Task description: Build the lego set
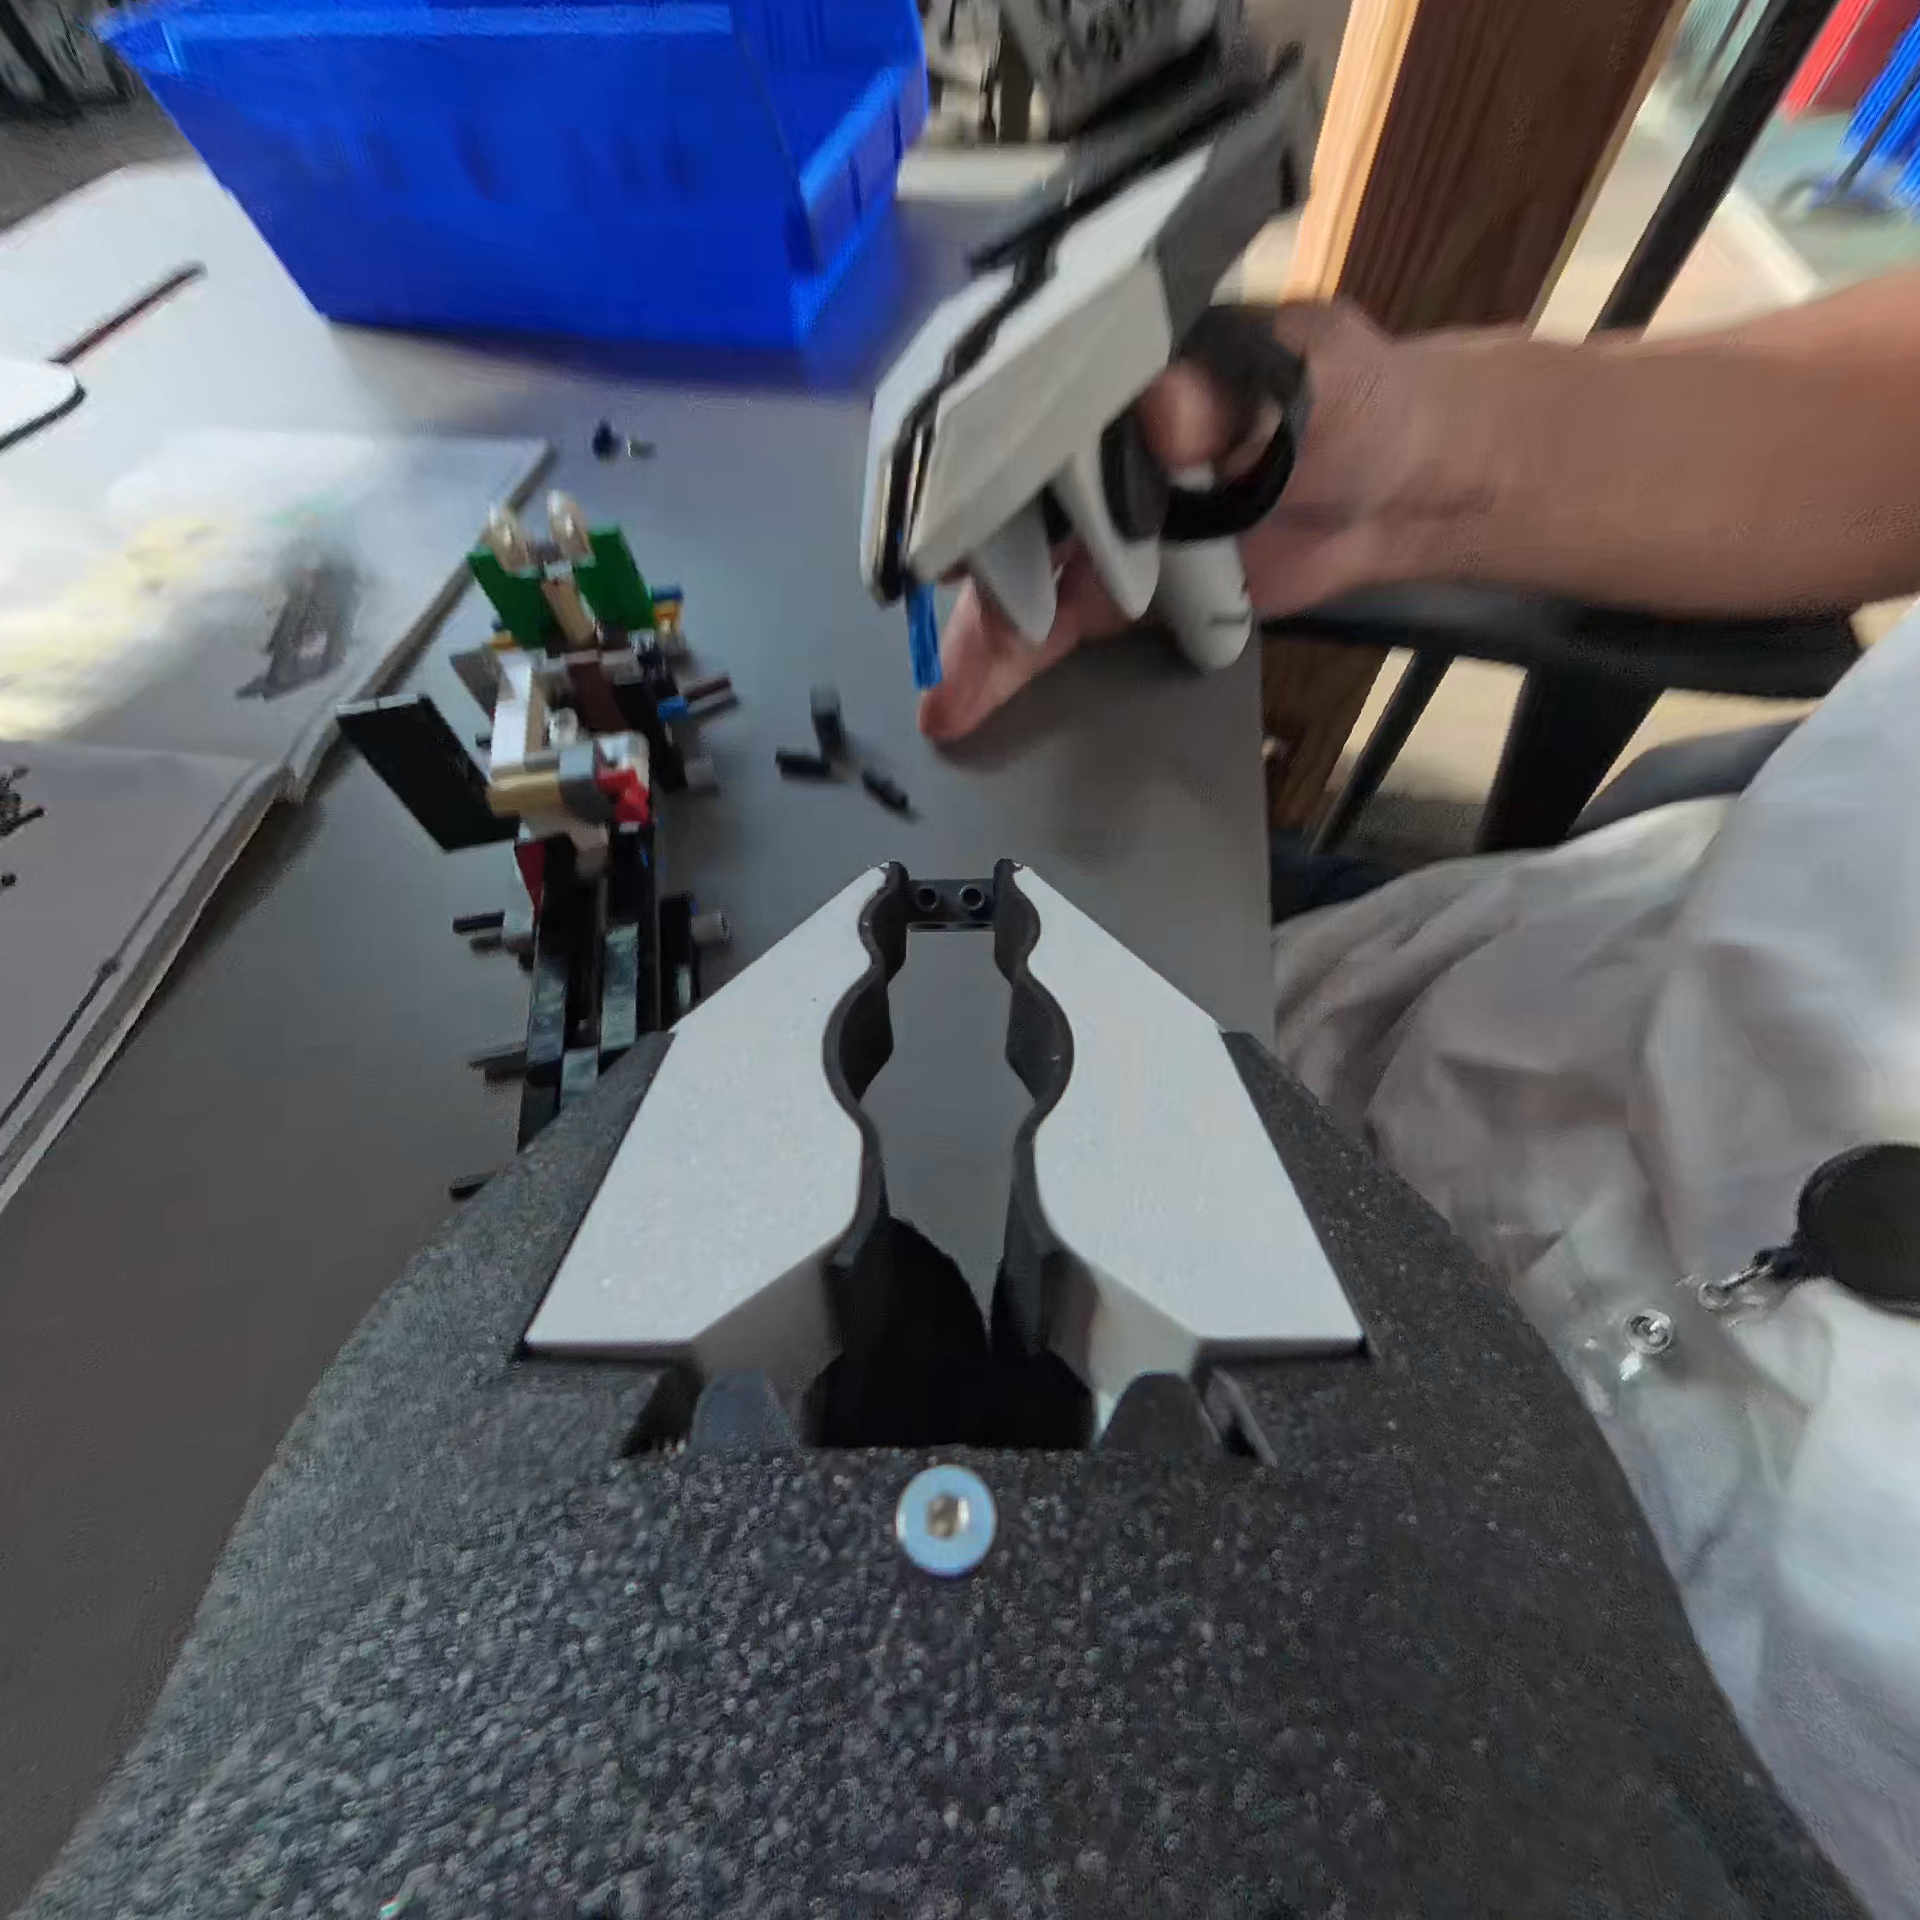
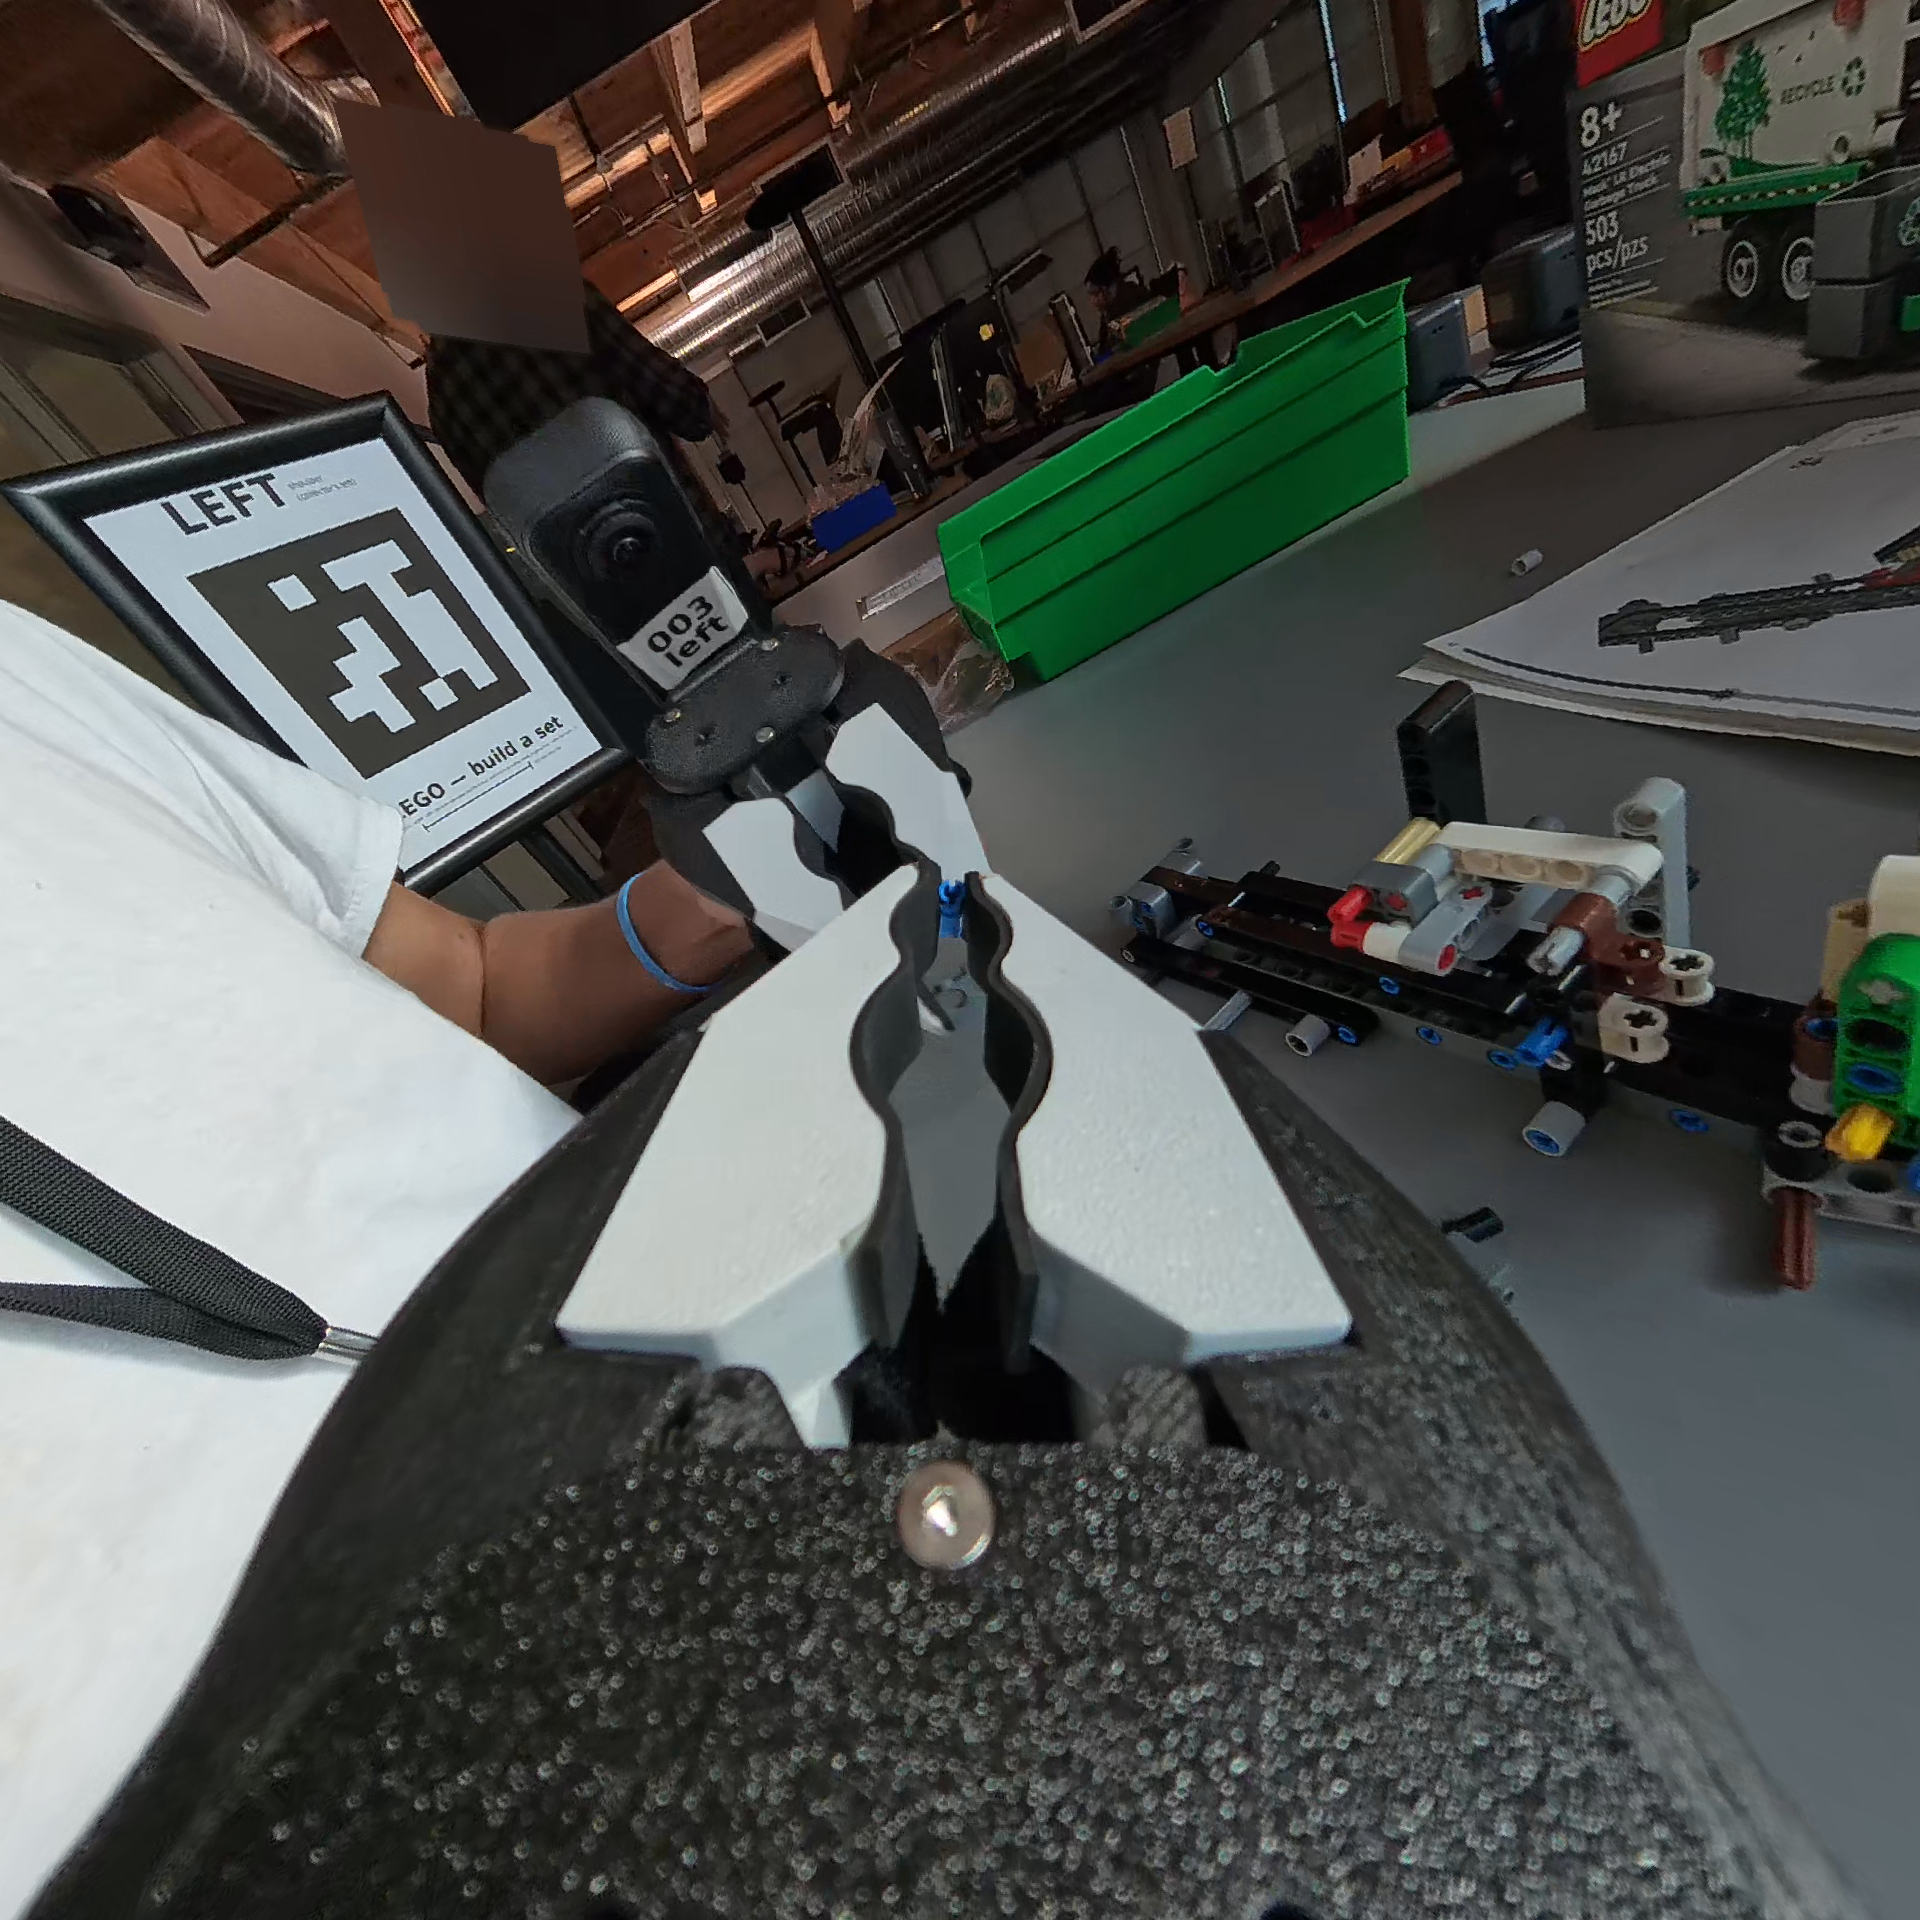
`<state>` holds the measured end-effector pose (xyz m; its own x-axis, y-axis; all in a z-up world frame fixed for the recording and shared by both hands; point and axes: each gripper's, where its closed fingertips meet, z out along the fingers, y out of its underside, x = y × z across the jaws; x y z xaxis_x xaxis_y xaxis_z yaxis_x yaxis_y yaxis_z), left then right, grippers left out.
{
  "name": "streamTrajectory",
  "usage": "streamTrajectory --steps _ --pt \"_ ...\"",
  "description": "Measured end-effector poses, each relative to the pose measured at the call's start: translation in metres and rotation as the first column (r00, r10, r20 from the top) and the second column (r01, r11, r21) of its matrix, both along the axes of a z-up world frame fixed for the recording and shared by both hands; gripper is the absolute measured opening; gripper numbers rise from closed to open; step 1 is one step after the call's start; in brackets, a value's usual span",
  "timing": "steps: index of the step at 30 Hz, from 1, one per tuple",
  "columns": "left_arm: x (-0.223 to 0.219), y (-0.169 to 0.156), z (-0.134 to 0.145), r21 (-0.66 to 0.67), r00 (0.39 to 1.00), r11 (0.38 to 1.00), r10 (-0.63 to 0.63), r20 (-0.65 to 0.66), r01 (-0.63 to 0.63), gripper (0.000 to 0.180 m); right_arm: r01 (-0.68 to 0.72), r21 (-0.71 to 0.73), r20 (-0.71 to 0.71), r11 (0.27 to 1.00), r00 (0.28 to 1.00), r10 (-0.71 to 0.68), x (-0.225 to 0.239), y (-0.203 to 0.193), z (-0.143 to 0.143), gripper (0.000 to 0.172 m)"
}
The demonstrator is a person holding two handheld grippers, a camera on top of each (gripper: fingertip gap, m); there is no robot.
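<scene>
Partly hidden, a blue peg (image 2: pixel 948 902) sits pinched in the right claw (image 2: pixel 951 896).

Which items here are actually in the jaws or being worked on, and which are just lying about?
In use:
- left gripper clamping a small black brick
- right gripper pinching a blue pin
- brick model

Lying about:
- blue bin
- green bin
- loose black pins
- instruction sheets

Left wrist view: low over the counter (image 1: pixel 1091 727), looking along its tool (image 1: pixel 951 891) toward the blue bin (image 1: pixel 499 166) at the far edge. Right wrist view: faces the opposite tool (image 2: pixel 940 883), close. Both share the brick model (image 1: pixel 582 748) (image 2: pixel 1455 935).
</scene>
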<state>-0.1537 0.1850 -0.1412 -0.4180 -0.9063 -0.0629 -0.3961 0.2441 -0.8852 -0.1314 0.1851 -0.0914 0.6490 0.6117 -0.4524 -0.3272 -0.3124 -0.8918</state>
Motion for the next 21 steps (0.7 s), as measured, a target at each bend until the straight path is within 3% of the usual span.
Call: streamTrajectory --steps 2,4,10,16,21 --pt "0.003 -0.010 0.041 -0.180 0.975 0.982 -0.023 0.221 0.064 0.014 -0.024 0.027 -0.002 0.999 1.000 0.024 -0.007 -0.001 0.004 0.003" --pt "0.003 -0.007 0.055 -0.259 0.951 0.961 -0.012 0.309 0.097 0.014 -0.039 0.065 -0.003 0.997 0.999 0.039 -0.010 -0.003 0.010 0.002" --pt "0.005 -0.010 0.055 -0.259 0.947 0.957 -0.045 0.319 0.133 0.014 -0.050 0.157 -0.004 0.986 0.999 0.051 -0.015 -0.004 0.021 0.002" --pt "0.007 -0.010 0.055 -0.253 0.946 0.960 -0.036 0.322 0.123 0.013 -0.079 0.137 -0.003 0.987 0.997 0.080 -0.016 -0.004 0.018 0.003" --pt "0.006 -0.014 0.058 -0.326 0.949 0.931 -0.056 0.310 0.162 0.013 -0.119 0.139 -0.009 0.983 0.993 0.122 -0.016 -0.007 0.019 0.002"
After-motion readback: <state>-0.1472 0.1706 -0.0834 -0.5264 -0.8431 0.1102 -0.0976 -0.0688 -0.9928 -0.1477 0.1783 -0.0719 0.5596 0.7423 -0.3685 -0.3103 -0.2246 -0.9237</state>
